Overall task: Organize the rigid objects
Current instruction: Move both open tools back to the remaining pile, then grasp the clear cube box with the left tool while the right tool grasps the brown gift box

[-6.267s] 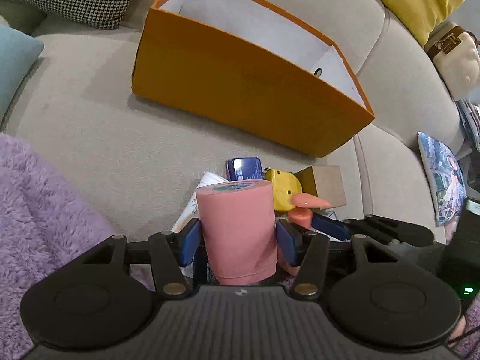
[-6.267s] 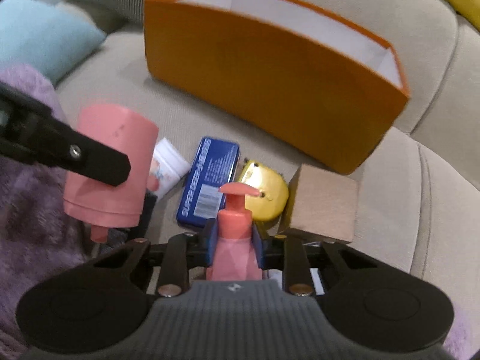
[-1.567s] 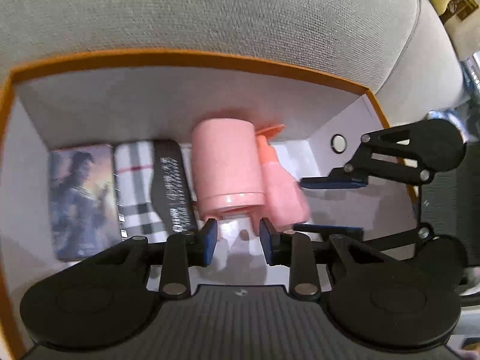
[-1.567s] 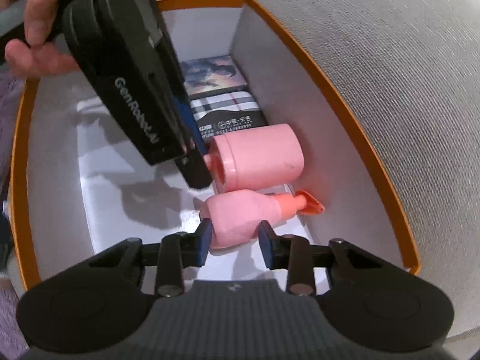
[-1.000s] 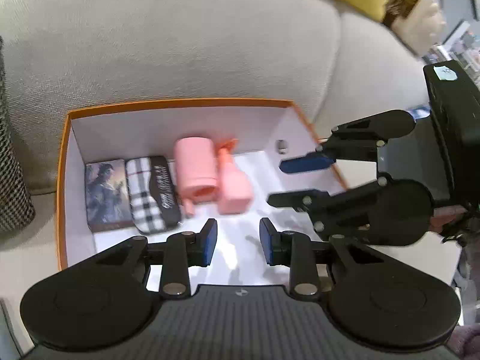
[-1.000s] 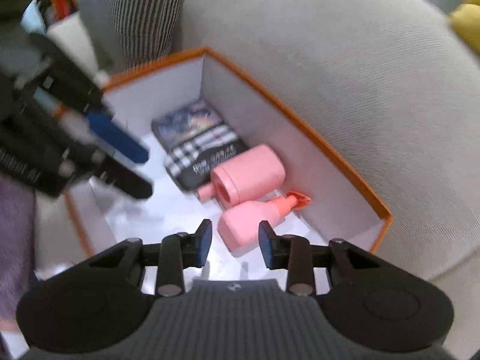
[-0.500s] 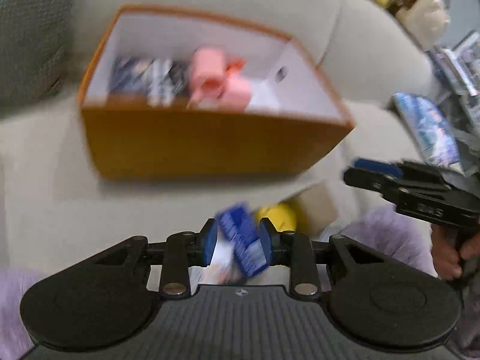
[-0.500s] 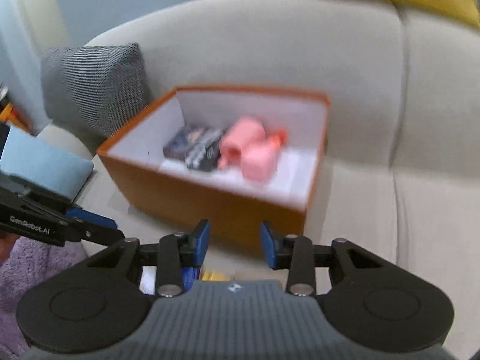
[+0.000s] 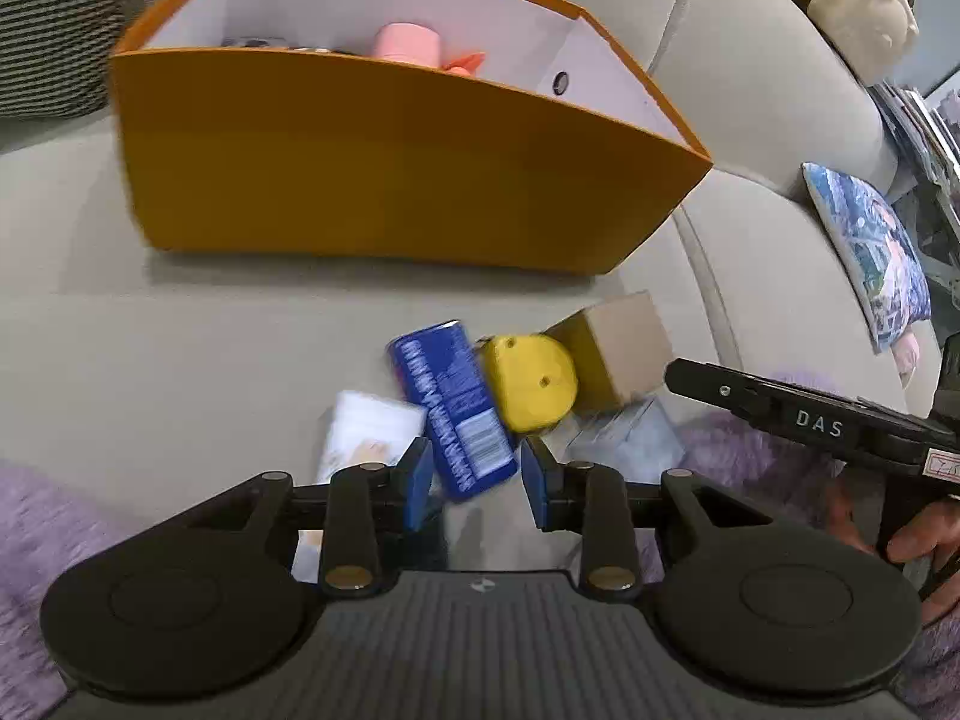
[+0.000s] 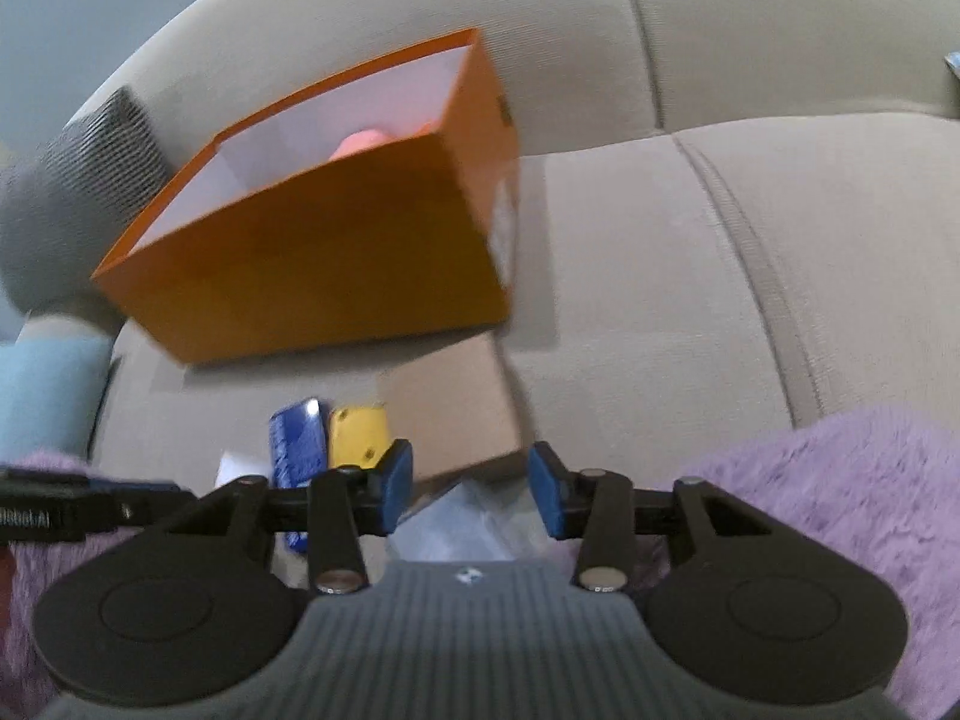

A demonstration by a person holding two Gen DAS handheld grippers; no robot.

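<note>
Left gripper [image 9: 474, 474] empty, jaws parted, hovering over the blue tin [image 9: 453, 408] in the near pile. Right gripper [image 10: 471, 480] likewise empty, jaws just widened with nothing between them, aimed at the cardboard block [image 10: 450, 408]. Both back from the orange box [image 9: 390, 180] farther off on the sofa [image 9: 150, 348], with pink bottles [image 9: 408, 45] now lying inside. Yellow tape measure [image 9: 528, 384] between tin and block. Next pickups probably these.

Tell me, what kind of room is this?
Probably a living room: everything sits on a beige fabric sofa, with throw cushions and a purple fluffy blanket around an orange box.
</note>
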